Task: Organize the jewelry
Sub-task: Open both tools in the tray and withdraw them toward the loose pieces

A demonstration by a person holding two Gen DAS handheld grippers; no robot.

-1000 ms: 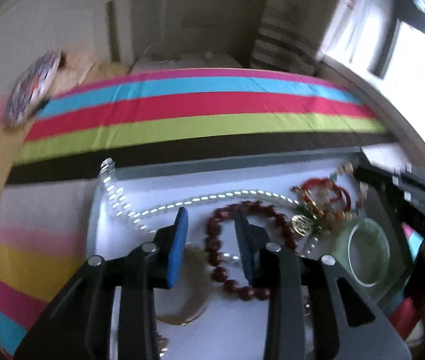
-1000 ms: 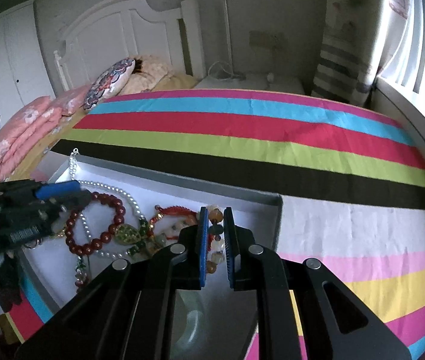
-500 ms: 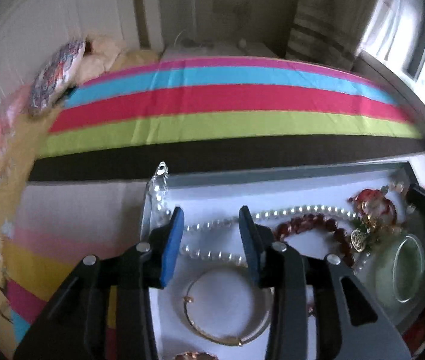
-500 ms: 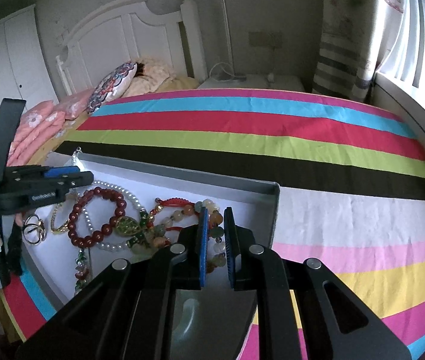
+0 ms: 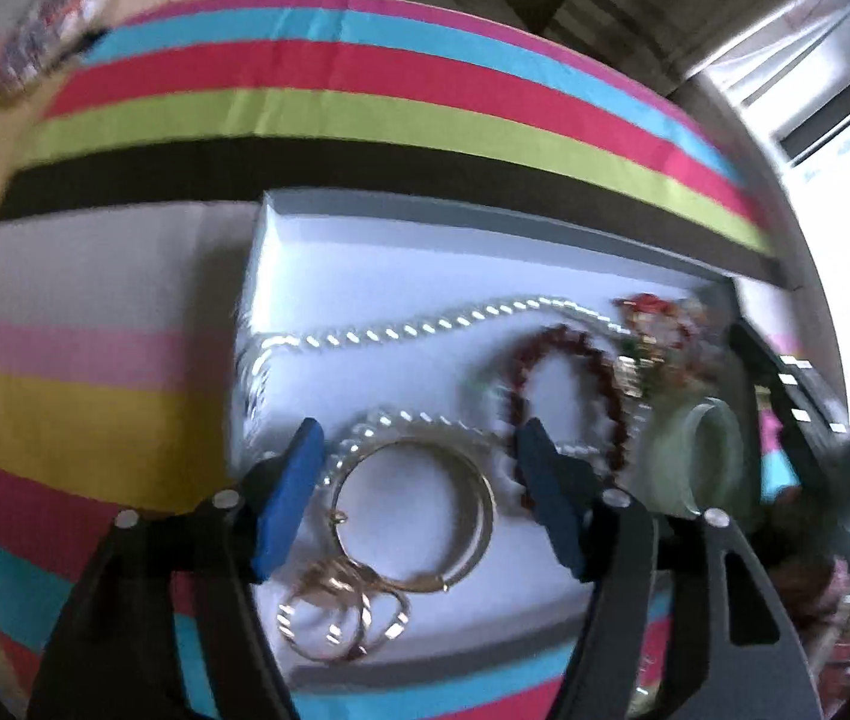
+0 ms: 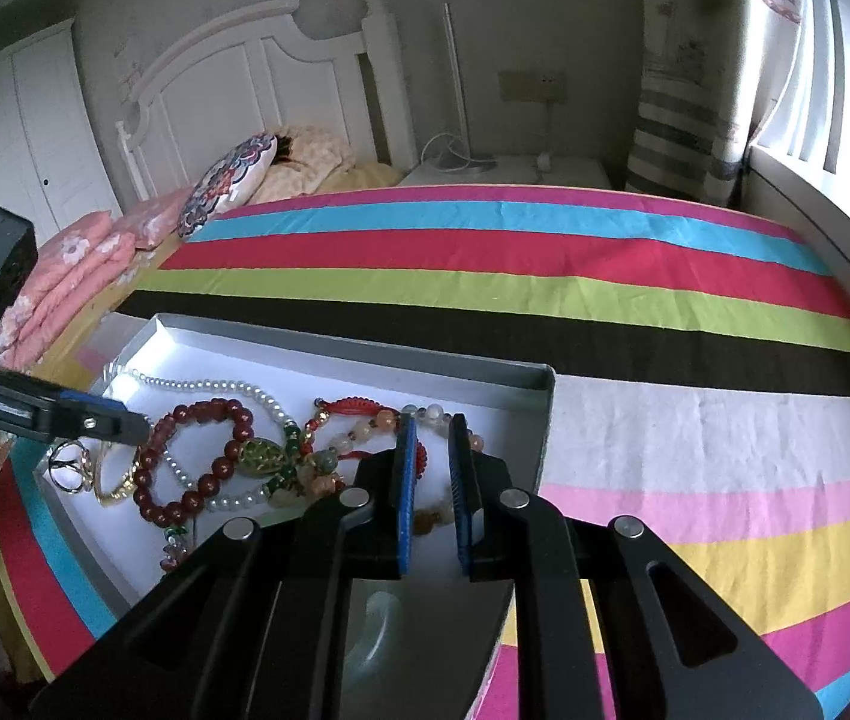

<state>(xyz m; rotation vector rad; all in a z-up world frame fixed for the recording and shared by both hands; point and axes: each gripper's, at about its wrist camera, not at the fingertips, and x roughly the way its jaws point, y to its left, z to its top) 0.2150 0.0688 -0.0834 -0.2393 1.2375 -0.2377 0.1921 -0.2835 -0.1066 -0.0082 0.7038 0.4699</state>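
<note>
The left gripper's [image 5: 419,474] blue fingers [image 5: 287,504] spread wide, tilted down over the gold bangle [image 5: 413,510] near the tray's [image 5: 484,222] left edge, while the right gripper's [image 6: 432,468] fingers stand narrowly apart, empty, above beaded bracelets [image 6: 365,438] toward its right edge.

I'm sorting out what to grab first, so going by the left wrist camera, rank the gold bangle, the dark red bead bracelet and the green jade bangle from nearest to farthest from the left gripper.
1. Gold bangle: directly between the left gripper's open fingers.
2. Dark red bead bracelet: just beyond the right fingertip.
3. Green jade bangle: farther right, at the tray's right end.
</note>
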